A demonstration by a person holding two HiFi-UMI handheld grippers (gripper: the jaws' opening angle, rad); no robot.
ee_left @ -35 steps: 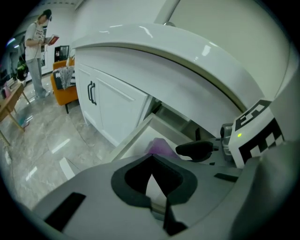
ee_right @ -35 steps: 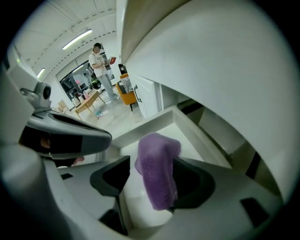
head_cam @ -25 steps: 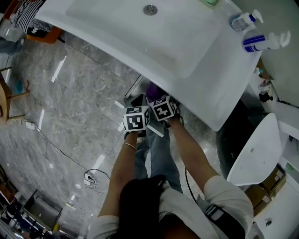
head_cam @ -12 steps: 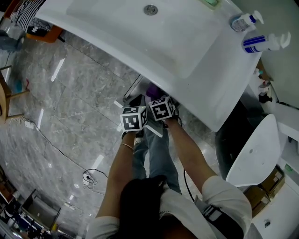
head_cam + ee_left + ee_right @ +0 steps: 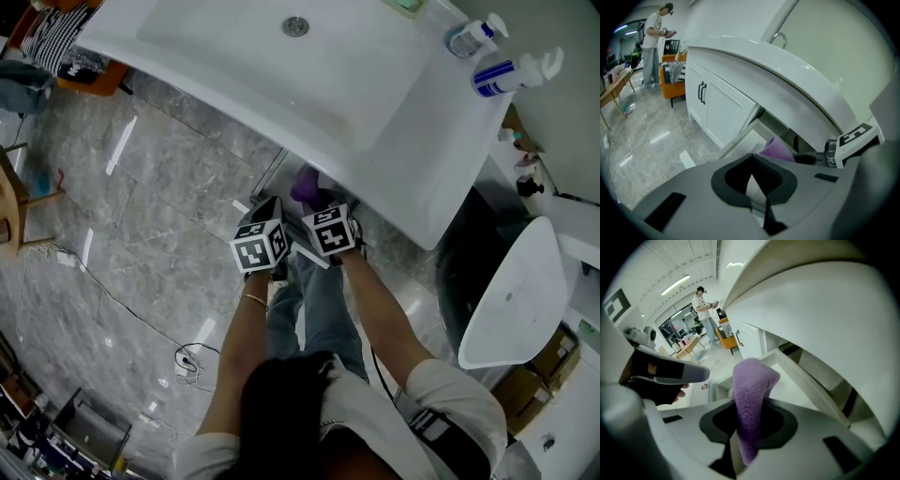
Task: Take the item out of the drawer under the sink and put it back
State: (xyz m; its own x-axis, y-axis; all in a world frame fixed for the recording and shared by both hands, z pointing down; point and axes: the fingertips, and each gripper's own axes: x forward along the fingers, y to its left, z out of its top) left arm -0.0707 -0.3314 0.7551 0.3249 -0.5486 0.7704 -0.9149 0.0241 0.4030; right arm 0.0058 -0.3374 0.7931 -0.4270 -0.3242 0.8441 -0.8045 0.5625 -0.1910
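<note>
A purple fuzzy cloth [image 5: 751, 390] hangs pinched in my right gripper [image 5: 746, 425], whose jaws have just closed on it. The cloth [image 5: 306, 184] shows at the sink's front edge, over the open white drawer [image 5: 790, 380]. In the left gripper view the cloth [image 5: 777, 149] lies just beyond the drawer's rim [image 5: 740, 143]. My left gripper [image 5: 751, 158] is close beside the right one, its jaws together with nothing in them. From the head, the left gripper [image 5: 271, 211] and right gripper [image 5: 315, 201] point down under the white sink [image 5: 281, 84].
Two pump bottles [image 5: 511, 75] stand at the sink's far right corner. A white toilet [image 5: 511, 300] is to the right. Cabinet doors with dark handles [image 5: 701, 93] are left of the drawer. A person [image 5: 650, 42] stands far off by an orange chair [image 5: 89, 67]. A cable [image 5: 187, 356] lies on the marble floor.
Both grippers have drawn back a little from under the sink. The purple cloth has risen with the right gripper and shows more past the sink's edge.
</note>
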